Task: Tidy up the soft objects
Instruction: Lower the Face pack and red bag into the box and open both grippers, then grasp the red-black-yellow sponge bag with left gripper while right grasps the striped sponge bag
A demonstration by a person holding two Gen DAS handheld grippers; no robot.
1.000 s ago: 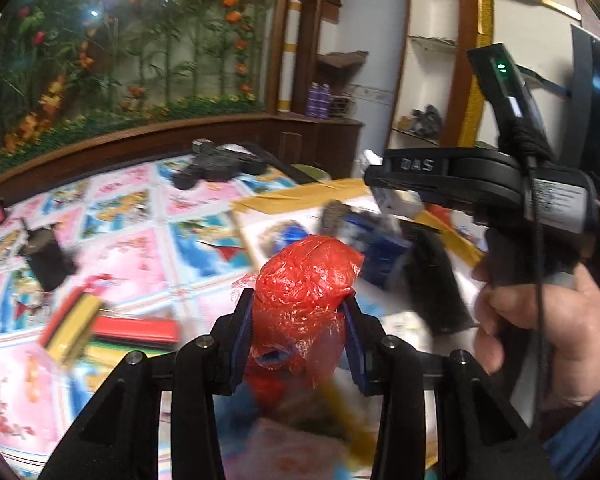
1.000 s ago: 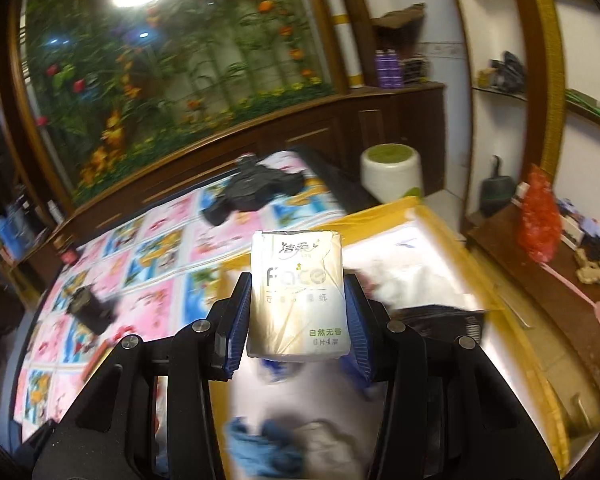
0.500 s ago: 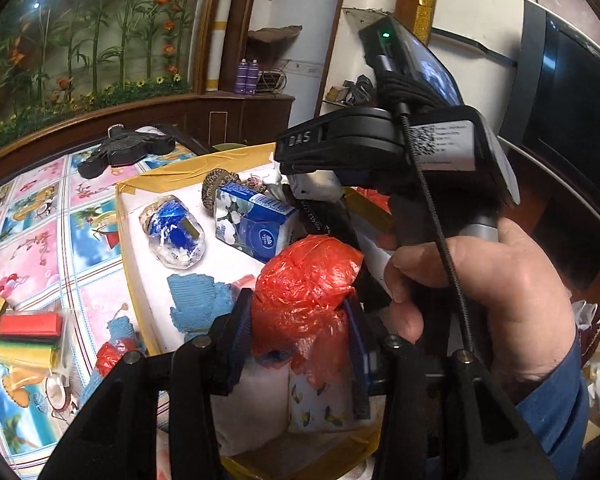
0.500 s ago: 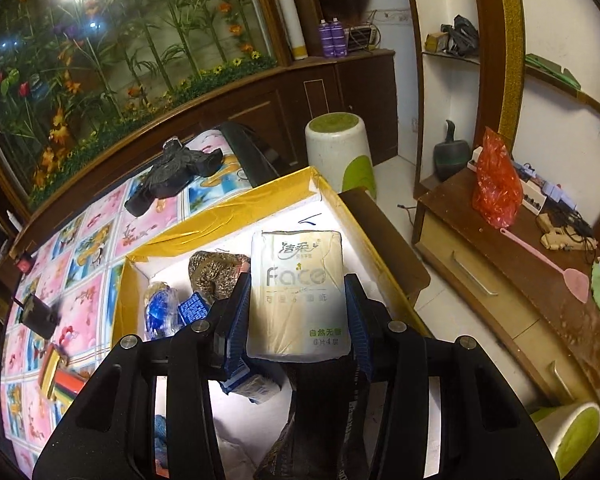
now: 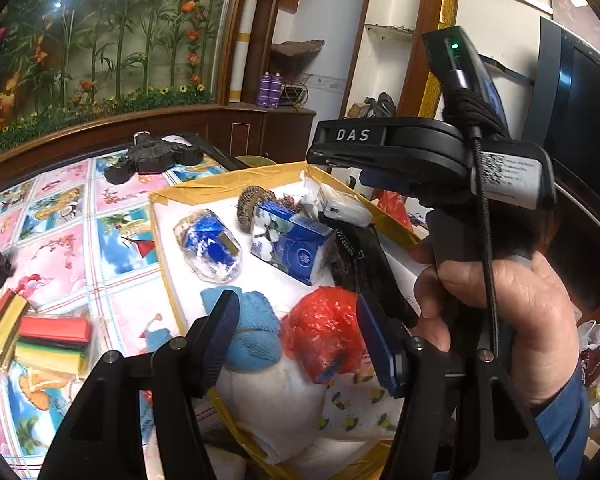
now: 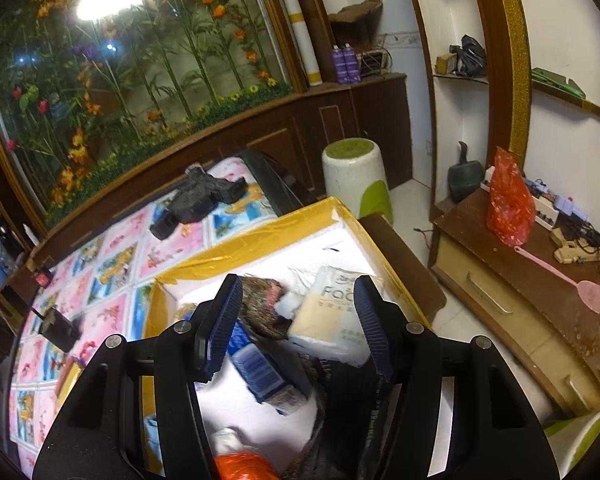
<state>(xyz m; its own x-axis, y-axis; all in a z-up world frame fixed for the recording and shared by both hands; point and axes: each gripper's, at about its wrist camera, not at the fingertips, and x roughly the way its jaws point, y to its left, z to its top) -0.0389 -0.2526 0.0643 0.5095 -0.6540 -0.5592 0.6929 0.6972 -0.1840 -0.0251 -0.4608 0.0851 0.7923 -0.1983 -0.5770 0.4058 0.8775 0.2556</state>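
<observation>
Starting at left: worktop [image 5: 60, 240] under a picture cloth, bearing 1 sponge pack [image 5: 48, 340]. Box [image 5: 228, 184], yellow-taped, holding 1 blue cloth [image 5: 252, 336]. Left claw [image 5: 296, 344], jaws just opened, clear of 1 red bag [image 5: 324, 332] resting in box. Right claw [image 6: 296, 320], jaws just opened, clear of 1 tissue pack [image 6: 328, 312] lying in box.

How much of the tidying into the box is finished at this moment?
Done: the red bag and the tissue pack lie in the yellow-edged box, with both jaws just opened off them. In hand: nothing. Left: the colourful sponges are on the mat outside the box.
</observation>
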